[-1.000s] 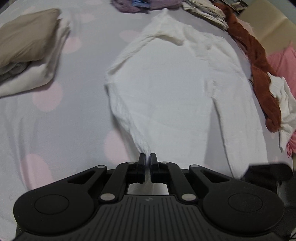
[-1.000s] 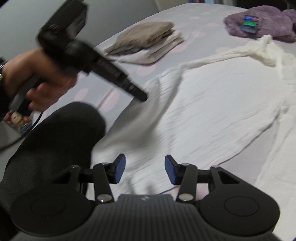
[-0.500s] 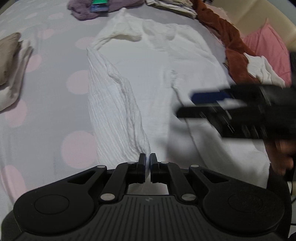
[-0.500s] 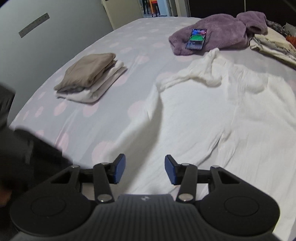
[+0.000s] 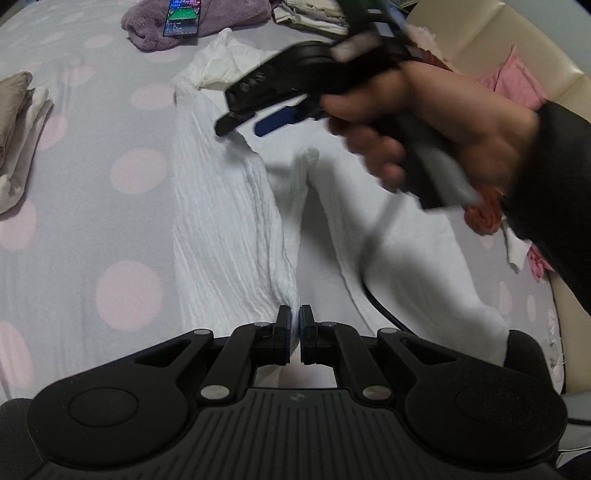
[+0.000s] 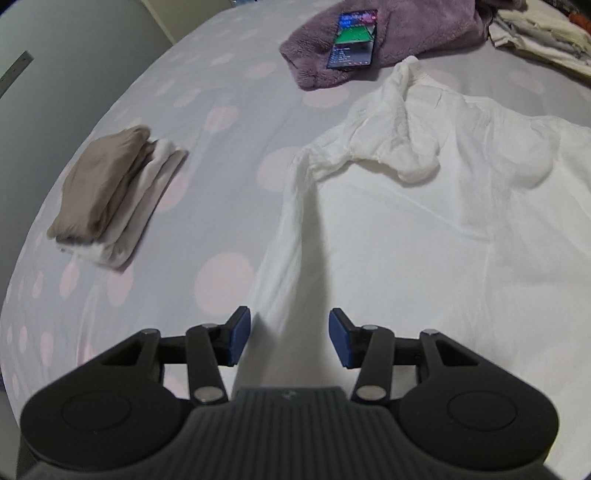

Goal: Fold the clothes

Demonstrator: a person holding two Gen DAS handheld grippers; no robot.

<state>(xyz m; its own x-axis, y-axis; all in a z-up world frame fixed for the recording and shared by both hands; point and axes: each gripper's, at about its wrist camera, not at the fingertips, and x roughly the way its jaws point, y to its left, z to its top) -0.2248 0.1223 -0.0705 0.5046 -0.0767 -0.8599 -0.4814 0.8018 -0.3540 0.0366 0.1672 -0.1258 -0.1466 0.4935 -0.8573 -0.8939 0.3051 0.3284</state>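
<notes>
A white crinkled garment point(image 5: 229, 206) point(image 6: 424, 229) lies spread on the lilac dotted bedsheet point(image 5: 92, 206). My left gripper point(image 5: 294, 325) is shut on the garment's near edge, and a raised fold runs away from its tips. My right gripper point(image 6: 290, 339) stands open above the garment's left edge, nothing between its blue pads point(image 6: 240, 336). In the left wrist view a hand point(image 5: 436, 122) holds the right gripper point(image 5: 255, 122), blurred, over the middle of the garment.
A folded tan and white stack point(image 6: 107, 199) point(image 5: 18, 129) lies at the left. A purple fleece point(image 6: 399, 33) with a phone point(image 6: 352, 38) on it sits at the far side. Cream clothes point(image 6: 543, 37), a rust cloth point(image 5: 484, 214) and pink fabric point(image 5: 517, 81) lie at the right.
The left gripper has pulled the garment's edge over, narrowing it into a long fold. The right gripper has swung across above the garment toward its far left part.
</notes>
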